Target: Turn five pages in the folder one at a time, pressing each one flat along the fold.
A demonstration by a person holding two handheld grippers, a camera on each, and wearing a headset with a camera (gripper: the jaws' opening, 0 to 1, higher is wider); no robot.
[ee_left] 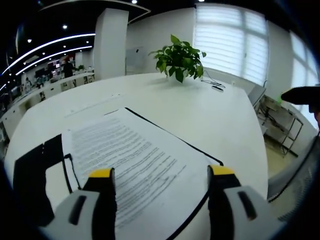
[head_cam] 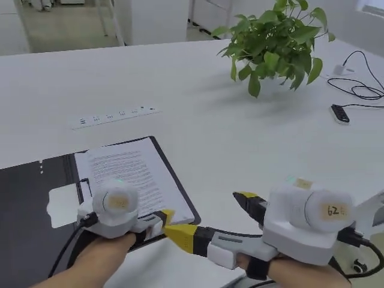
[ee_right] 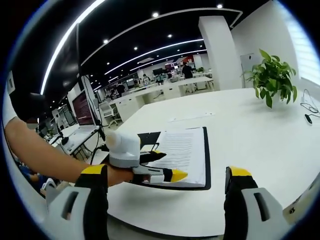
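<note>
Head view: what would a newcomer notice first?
An open black folder showing a printed white page lies at the front of the white table, the left gripper open at its near edge. A leafy green plant stands far right.

Open-plan office. Broad white table (head_cam: 252,138) in the foreground, with a built-in power strip (head_cam: 114,116) at centre left of the head view and a potted plant (head_cam: 273,39) at upper right. Rows of white desks (ee_right: 165,90) and monitors (ee_right: 82,107) at left of the right gripper view, under long strip lights (ee_right: 150,53). Window blinds (ee_left: 230,40) at upper right of the left gripper view.
</note>
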